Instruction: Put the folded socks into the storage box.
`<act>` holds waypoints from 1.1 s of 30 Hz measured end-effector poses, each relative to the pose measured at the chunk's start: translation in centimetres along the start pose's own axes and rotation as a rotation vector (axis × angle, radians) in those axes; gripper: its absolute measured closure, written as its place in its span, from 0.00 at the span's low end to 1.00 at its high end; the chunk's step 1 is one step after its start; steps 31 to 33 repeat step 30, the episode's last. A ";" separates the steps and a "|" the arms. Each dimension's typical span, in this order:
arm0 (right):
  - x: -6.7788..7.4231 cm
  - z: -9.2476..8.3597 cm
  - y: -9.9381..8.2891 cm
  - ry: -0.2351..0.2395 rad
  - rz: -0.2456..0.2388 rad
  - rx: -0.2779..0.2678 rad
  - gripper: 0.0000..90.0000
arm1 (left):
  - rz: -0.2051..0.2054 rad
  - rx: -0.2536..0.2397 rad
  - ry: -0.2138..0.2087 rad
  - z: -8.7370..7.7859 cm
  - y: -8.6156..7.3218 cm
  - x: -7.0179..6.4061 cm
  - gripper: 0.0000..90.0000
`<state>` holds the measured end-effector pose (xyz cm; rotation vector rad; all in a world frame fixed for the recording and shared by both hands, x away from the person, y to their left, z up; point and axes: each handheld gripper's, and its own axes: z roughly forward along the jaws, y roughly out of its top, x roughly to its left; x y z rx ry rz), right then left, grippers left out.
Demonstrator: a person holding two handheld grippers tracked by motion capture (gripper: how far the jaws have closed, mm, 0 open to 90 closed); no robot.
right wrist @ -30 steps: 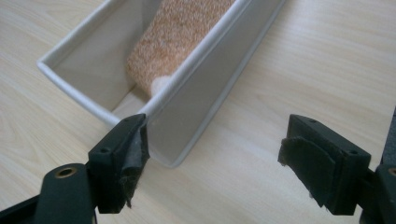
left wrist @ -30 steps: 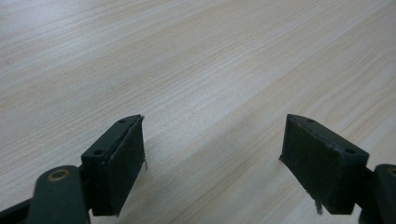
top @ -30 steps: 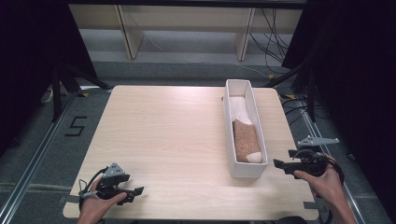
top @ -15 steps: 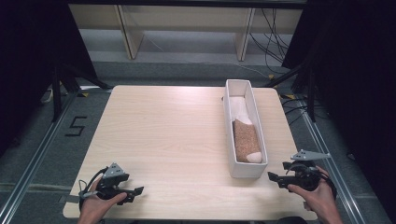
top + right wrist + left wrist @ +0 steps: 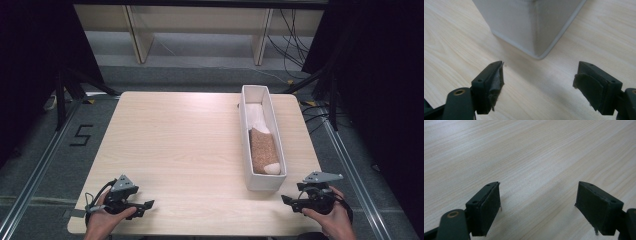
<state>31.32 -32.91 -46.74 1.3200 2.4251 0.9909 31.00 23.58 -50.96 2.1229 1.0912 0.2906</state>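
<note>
From the high view, my left gripper (image 5: 144, 205) sits low over the near left corner of the wooden table (image 5: 180, 145), held in my left hand (image 5: 102, 222), its jaws pointing right along the near edge and parted with nothing between them; my right gripper (image 5: 286, 200) hovers at the near right corner in my right hand (image 5: 332, 220), jaws pointing left towards the near end of the long white bin (image 5: 245, 150), close to it but apart from it; the bin stands lengthwise on the right side of the table, and inside it lies a brown speckled sock (image 5: 264, 150), its pale toe at the near end, with something white (image 5: 255, 116) farther back that I cannot make out. In the left gripper view, my left gripper (image 5: 537, 205) has its jaws spread wide, the dark pads (image 5: 491, 207) facing each other across bare wood grain; they grip nothing and touch nothing that I can see. In the right gripper view, my right gripper (image 5: 539, 86) is likewise spread wide and empty, its pads (image 5: 587, 91) worn and frayed at the edges; the rounded near corner of the bin (image 5: 534, 27) stands just ahead, centred between the jaws, with a strip of table showing between the corner and the fingertips.
</note>
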 end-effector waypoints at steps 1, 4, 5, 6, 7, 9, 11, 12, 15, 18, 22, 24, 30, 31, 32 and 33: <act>0.2 -0.1 0.0 -0.017 0.008 0.041 0.25 | 0.004 0.002 -0.001 0.0 0.0 0.0 0.21; 0.4 0.1 -0.3 -0.053 -0.015 0.027 0.25 | 0.004 0.002 -0.003 0.1 0.0 -0.1 0.21; 0.6 0.3 -0.5 -0.060 0.006 0.021 0.25 | 0.003 -0.001 -0.004 0.1 0.0 -0.2 0.21; 0.8 0.3 -0.6 -0.061 0.025 0.040 0.25 | -0.002 -0.011 -0.006 0.1 0.0 -0.2 0.21; 0.4 0.4 -0.8 -0.059 -0.030 0.037 0.25 | 0.010 0.003 -0.008 -0.1 0.0 -0.1 0.21; 0.9 0.4 -1.0 -0.068 0.007 0.042 0.25 | 0.003 -0.007 -0.008 -0.1 0.0 -0.1 0.21; 0.6 0.2 -1.2 -0.082 -0.039 0.051 0.25 | 0.003 -0.008 -0.004 -0.1 0.0 -0.1 0.21; 0.7 0.1 -1.3 -0.084 -0.025 0.050 0.25 | 0.003 -0.018 -0.005 0.0 -0.1 -0.1 0.21; 0.7 0.1 -1.6 -0.088 -0.036 0.054 0.25 | -0.012 -0.024 -0.004 0.2 -0.2 -0.3 0.21; 0.7 0.5 -1.8 -0.080 -0.034 0.034 0.23 | 0.005 -0.012 -0.006 0.1 -0.1 -0.3 0.21; 1.0 0.5 -1.9 -0.079 -0.016 0.053 0.22 | 0.012 -0.006 -0.006 0.1 -0.1 -0.3 0.21; 1.0 0.5 -1.9 -0.081 -0.018 0.049 0.22 | 0.005 -0.011 -0.004 0.2 -0.1 -0.4 0.21; 0.9 0.6 -2.1 -0.078 -0.005 0.061 0.22 | 0.000 -0.011 -0.013 0.4 -0.1 -0.5 0.21; 0.9 0.6 -2.1 -0.078 -0.005 0.061 0.22 | 0.000 -0.011 -0.013 0.4 -0.1 -0.5 0.21; 0.9 0.6 -2.1 -0.078 -0.005 0.061 0.22 | 0.000 -0.011 -0.013 0.4 -0.1 -0.5 0.21; 0.9 0.6 -2.1 -0.078 -0.005 0.061 0.22 | 0.000 -0.011 -0.013 0.4 -0.1 -0.5 0.21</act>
